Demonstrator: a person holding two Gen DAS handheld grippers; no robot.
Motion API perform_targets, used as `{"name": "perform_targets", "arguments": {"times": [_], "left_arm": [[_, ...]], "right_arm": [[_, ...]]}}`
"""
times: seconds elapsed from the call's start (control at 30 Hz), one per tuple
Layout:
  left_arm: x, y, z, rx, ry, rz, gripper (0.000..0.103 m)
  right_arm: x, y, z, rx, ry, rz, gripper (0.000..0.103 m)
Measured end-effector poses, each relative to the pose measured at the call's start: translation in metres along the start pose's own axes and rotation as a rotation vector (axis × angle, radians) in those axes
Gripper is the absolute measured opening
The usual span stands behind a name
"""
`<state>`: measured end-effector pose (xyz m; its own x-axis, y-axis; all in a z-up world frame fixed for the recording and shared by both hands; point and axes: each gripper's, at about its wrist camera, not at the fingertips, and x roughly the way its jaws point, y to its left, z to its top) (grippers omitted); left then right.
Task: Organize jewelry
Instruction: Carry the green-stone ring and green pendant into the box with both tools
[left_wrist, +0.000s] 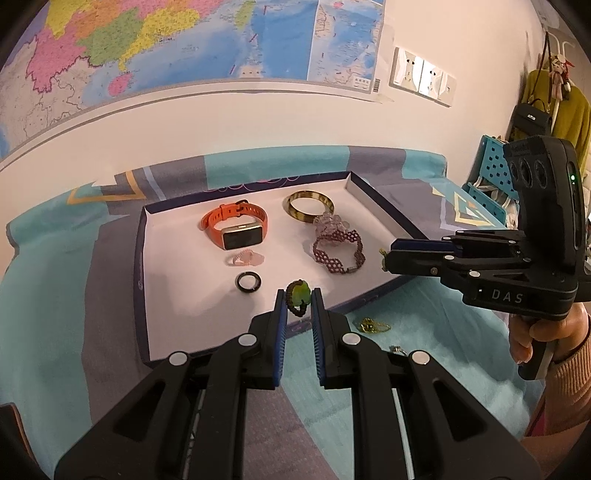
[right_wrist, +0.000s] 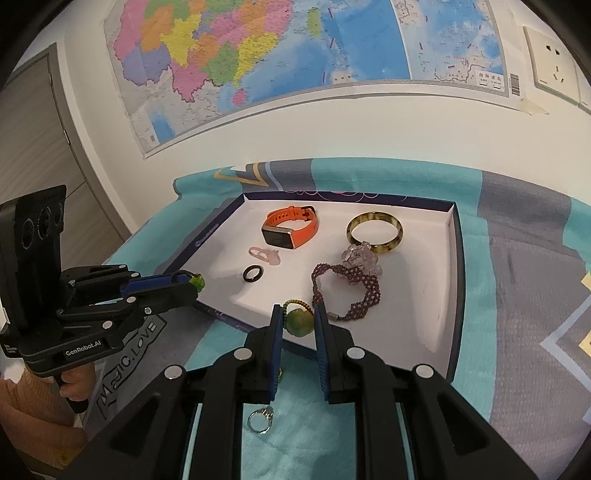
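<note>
Nearest, a silver ring (right_wrist: 260, 420) and a gold chain (left_wrist: 373, 326) are left on the patterned bedspread (right_wrist: 524, 332), so it's not done yet. Each green pendant (left_wrist: 298, 293) is clamped over the tray's front edge: one in the left hand-held gripper (left_wrist: 298, 301), one in the right hand-held gripper (right_wrist: 298, 322). Further in, the white tray (right_wrist: 417, 295) is already filled with watch (right_wrist: 291, 229), bangle (right_wrist: 375, 232), bracelet (right_wrist: 347, 291) and black ring (right_wrist: 253, 273).

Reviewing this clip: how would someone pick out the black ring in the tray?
Find the shallow white tray on the teal and grey cloth. Below the orange watch lies a pale pink trinket, and just nearer the camera sits the black ring: the tray's only plain, dark, glossy small band.
</note>
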<state>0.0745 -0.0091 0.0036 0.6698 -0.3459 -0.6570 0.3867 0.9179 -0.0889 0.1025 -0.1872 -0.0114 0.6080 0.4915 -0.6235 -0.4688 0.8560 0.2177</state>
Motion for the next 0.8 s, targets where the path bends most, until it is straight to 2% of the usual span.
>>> {"name": "perform_targets", "arguments": {"times": [0.8], "left_arm": [[0.027,0.014,0.009,-0.019,0.034,0.039,0.013]], "right_arm": [[0.028,-0.011,0.016,0.003,0.022,-0.025,0.015]]}}
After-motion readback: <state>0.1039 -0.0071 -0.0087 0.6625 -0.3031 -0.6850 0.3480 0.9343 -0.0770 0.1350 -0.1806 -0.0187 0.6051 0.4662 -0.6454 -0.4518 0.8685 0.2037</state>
